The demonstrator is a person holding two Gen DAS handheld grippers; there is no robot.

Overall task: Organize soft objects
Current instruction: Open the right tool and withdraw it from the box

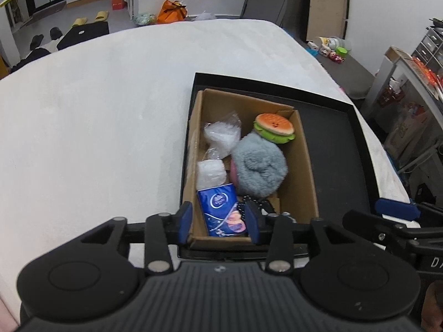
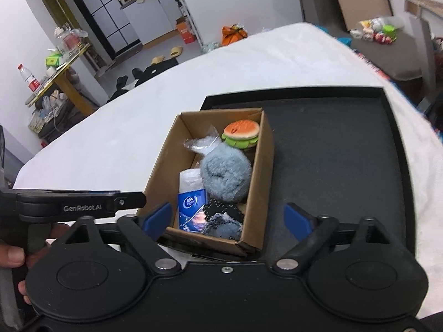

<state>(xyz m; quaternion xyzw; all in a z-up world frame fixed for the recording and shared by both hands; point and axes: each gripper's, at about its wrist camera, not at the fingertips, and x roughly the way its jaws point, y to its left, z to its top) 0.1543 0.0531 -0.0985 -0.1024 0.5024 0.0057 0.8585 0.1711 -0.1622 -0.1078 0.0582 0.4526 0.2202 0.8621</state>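
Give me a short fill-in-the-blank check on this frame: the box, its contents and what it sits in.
1. The cardboard box stands inside a black ____.
2. The toy burger lies at the box's ____ end, away from the cameras.
3. The tissue pack at the near end is ____ in colour.
4. Both the left gripper and right gripper hold ____ between their jaws.

Missing words: tray; far; blue; nothing
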